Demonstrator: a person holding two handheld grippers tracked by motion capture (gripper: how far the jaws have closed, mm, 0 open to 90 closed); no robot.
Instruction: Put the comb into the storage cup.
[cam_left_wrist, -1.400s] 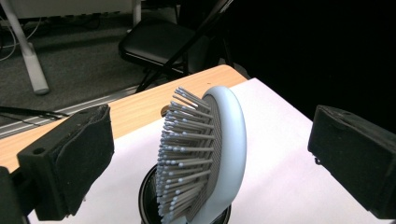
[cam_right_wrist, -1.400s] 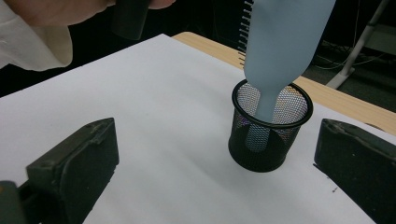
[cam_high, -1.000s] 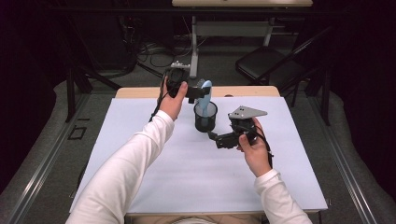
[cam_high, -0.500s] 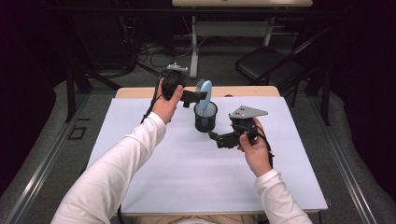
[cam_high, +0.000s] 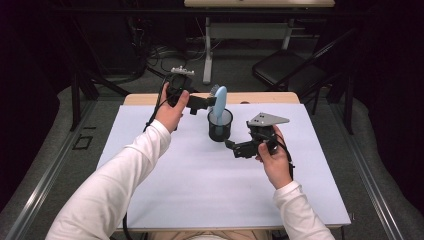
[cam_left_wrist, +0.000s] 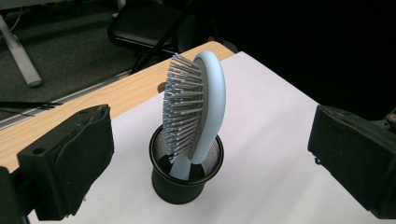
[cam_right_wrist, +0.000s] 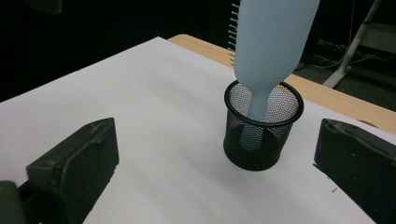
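A pale blue hairbrush (cam_high: 219, 99) stands handle-down in a black mesh cup (cam_high: 220, 127) at the back middle of the white table. Its bristles (cam_left_wrist: 180, 105) face the table's far side, and it leans on the cup's rim. My left gripper (cam_high: 209, 104) hovers just left of the brush head, open and holding nothing. In the left gripper view its fingers (cam_left_wrist: 74, 158) stand wide on either side of the brush (cam_left_wrist: 205, 93) and cup (cam_left_wrist: 184, 184). My right gripper (cam_high: 235, 149) sits low to the right of the cup, open, with its fingers (cam_right_wrist: 79, 158) apart from the cup (cam_right_wrist: 261, 135).
The white sheet (cam_high: 200, 190) covers most of the table, leaving a strip of bare wood (cam_high: 260, 98) along the far edge. Beyond the table are a dark folding chair (cam_high: 290, 72), cables and a desk leg on the floor.
My left gripper has drawn back to the left, away from the brush head. The brush stays standing in the cup. The right gripper has held still.
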